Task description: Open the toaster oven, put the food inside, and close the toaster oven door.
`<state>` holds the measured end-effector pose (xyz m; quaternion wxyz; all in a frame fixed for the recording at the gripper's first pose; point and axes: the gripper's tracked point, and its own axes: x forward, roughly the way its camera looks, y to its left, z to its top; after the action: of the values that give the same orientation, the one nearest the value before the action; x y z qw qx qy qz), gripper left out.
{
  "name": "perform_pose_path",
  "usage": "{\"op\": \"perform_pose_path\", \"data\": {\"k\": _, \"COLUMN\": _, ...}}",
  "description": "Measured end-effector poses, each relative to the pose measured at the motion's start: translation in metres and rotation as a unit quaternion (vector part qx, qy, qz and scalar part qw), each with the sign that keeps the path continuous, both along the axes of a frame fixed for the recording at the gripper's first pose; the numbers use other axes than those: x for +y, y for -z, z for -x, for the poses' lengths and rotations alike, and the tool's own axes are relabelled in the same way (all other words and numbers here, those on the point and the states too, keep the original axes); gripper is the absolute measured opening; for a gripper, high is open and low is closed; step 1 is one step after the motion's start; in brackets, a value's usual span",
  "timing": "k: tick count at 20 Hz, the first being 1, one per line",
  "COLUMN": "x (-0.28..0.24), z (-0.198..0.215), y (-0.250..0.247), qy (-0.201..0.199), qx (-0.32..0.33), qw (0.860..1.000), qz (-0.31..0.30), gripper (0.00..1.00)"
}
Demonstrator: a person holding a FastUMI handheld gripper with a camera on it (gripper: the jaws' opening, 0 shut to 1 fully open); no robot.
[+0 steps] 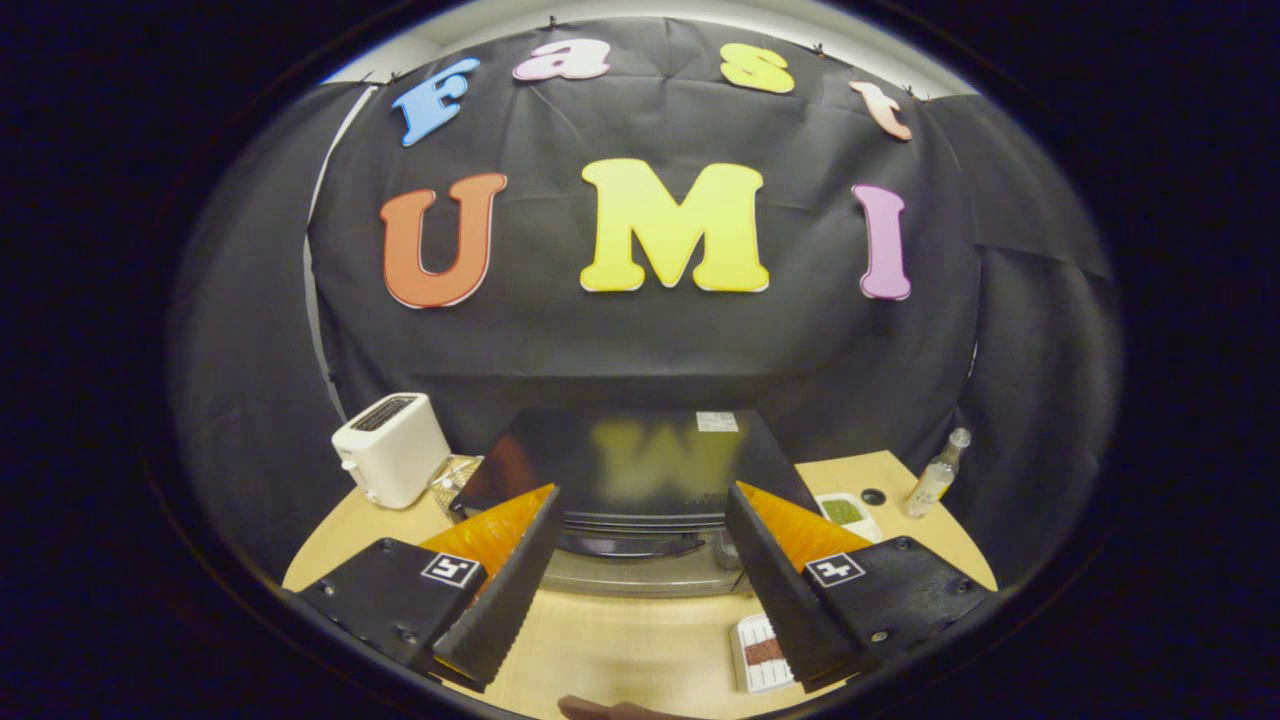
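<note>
My gripper (640,590) is wide open, holding nothing, hovering over the table (620,650). Oven (630,490) sits just ahead btwn the fingers, door shut. Food tray (762,655) near the right finger, partly hidden. Toaster (392,448) far left; green dish (843,512) and bottle (935,475) far right.

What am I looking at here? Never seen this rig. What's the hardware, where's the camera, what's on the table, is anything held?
It is a handheld two-finger gripper, carried by a person, not a robot arm. The fisheye camera rides on it and looks forward along the fingers. They are spread wide and hold nothing. Just ahead, between them, sits a black toaster oven on a wooden table, door closed. Beside it stand a white toaster on one side, a small dish of green food and a clear bottle on the other. A white tray with a brown food piece lies by one finger.
</note>
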<state>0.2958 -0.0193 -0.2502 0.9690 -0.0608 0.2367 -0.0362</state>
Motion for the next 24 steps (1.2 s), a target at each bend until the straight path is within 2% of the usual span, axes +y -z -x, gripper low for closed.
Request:
{"op": "perform_pose_path", "data": {"k": 8, "x": 0.010, "z": -0.033, "y": 0.060, "qy": -0.010, "qx": 0.054, "qw": 0.998, "qz": -0.037, "gripper": 1.00}}
{"op": "perform_pose_path", "data": {"k": 12, "x": 0.010, "z": -0.030, "y": 0.063, "qy": 0.000, "qx": 0.049, "qw": 0.999, "qz": -0.002, "gripper": 1.00}}
{"op": "perform_pose_path", "data": {"k": 14, "x": 0.010, "z": -0.025, "y": 0.064, "qy": 0.005, "qx": 0.054, "qw": 0.998, "qz": -0.008, "gripper": 1.00}}
{"op": "perform_pose_path", "data": {"k": 24, "x": 0.011, "z": 0.054, "y": 0.088, "qy": 0.026, "qx": 0.107, "qw": 0.994, "qz": -0.012, "gripper": 1.00}}
